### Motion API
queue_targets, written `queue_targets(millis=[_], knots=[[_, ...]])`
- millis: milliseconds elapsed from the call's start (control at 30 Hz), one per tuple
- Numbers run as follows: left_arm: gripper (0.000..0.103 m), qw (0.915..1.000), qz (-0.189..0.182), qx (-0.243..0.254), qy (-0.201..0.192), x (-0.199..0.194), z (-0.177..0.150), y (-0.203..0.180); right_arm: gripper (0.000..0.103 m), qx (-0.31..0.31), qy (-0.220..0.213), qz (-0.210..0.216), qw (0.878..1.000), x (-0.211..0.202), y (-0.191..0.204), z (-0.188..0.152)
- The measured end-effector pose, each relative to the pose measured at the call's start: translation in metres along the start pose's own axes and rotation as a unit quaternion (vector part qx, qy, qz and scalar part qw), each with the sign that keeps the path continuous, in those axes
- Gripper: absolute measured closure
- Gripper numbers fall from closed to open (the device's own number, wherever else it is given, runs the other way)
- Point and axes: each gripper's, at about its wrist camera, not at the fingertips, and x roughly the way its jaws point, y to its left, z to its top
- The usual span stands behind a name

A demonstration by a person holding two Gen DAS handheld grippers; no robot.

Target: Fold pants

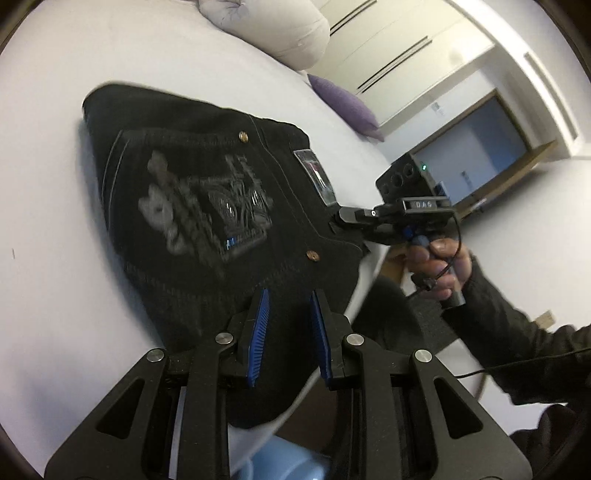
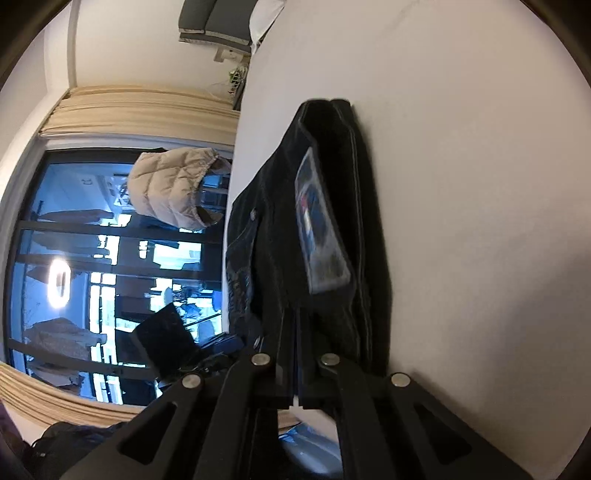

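The left gripper sits nearest in its own view, its two blue-padded fingers spread apart with a clear gap between them. They hover over the near end of the black pants, and nothing is caught between them; whether the tips touch the cloth cannot be told.

The pants lie folded into a broad dark bundle on a white bed, reaching from the near edge of the bed toward its middle. A grey printed design covers the upper face, blurred, with two brass rivets and a rectangular label near the waistband. The waistband side runs along the bed's right edge, and one corner of the cloth hangs slightly past it.

At that edge the right gripper meets the waistband, held by the person's hand in a dark sleeve. In the right wrist view the right gripper has its fingers pressed together on the dark fabric of the pants, pinching the waistband close below the label.

Farther along the bed, a purple cushion lies at the right edge and a pale pillow sits at the far end. Beyond the bed in the right wrist view, a beige puffer jacket hangs before a large dark window with cream curtains.
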Motion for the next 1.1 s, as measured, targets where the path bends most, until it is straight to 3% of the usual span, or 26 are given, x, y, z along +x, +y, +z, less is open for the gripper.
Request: queue_targets(millis=[167,267,400,433,467,533,600,633,667,700,767,833,1100], knots=[[0.081,0.9977,-0.044,-0.051,-0.001,0.014,0.000,0.025,0.103,0.014,-0.009,0.000,1.000,-0.001,-0.013,-0.004],[0.097,0.9962,-0.052,-0.069,-0.009,0.014,-0.002,0.045,0.103,0.009,-0.017,0.015,1.000,0.002,-0.022,-0.004],[0.098,0.9921,-0.073,-0.101,-0.017,0.006,-0.002,0.057,0.100,-0.013,-0.025,0.023,0.999,-0.013,-0.010,-0.009],[0.097,0.9910,-0.078,-0.106,-0.023,-0.003,0.000,0.055,0.082,-0.019,-0.034,0.031,0.999,-0.021,-0.005,-0.010],[0.097,0.9905,-0.082,-0.105,-0.036,-0.015,0.003,0.052,0.052,-0.026,-0.047,0.041,0.998,-0.031,0.001,-0.010],[0.095,0.9898,-0.083,-0.095,-0.066,-0.039,0.006,0.046,0.027,-0.042,-0.070,0.041,0.996,-0.049,0.010,-0.004],[0.076,0.9878,-0.077,-0.098,-0.093,-0.058,0.013,0.052,0.026,-0.037,-0.071,0.026,0.996,-0.054,0.009,0.010],[0.041,0.9870,-0.066,-0.106,-0.101,-0.062,0.017,0.060,0.026,-0.025,-0.066,0.017,0.997,-0.052,0.004,0.020],[0.018,0.9861,-0.053,-0.115,-0.108,-0.064,0.020,0.069,0.026,-0.010,-0.057,0.008,0.998,-0.048,-0.003,0.030],[0.017,0.9840,-0.041,-0.129,-0.116,-0.066,0.022,0.080,0.027,-0.002,-0.050,0.001,0.999,-0.044,-0.007,0.036],[0.017,0.9772,-0.064,-0.173,-0.106,-0.058,0.026,0.103,0.034,0.006,-0.031,-0.006,0.999,-0.033,-0.011,0.048],[0.017,0.9744,-0.069,-0.190,-0.097,-0.050,0.029,0.111,0.035,0.005,-0.019,-0.009,1.000,-0.025,-0.010,0.060],[0.017,0.9804,-0.056,-0.184,-0.041,-0.018,0.051,0.115,0.038,-0.005,0.046,-0.062,0.997,0.021,0.004,0.087]])
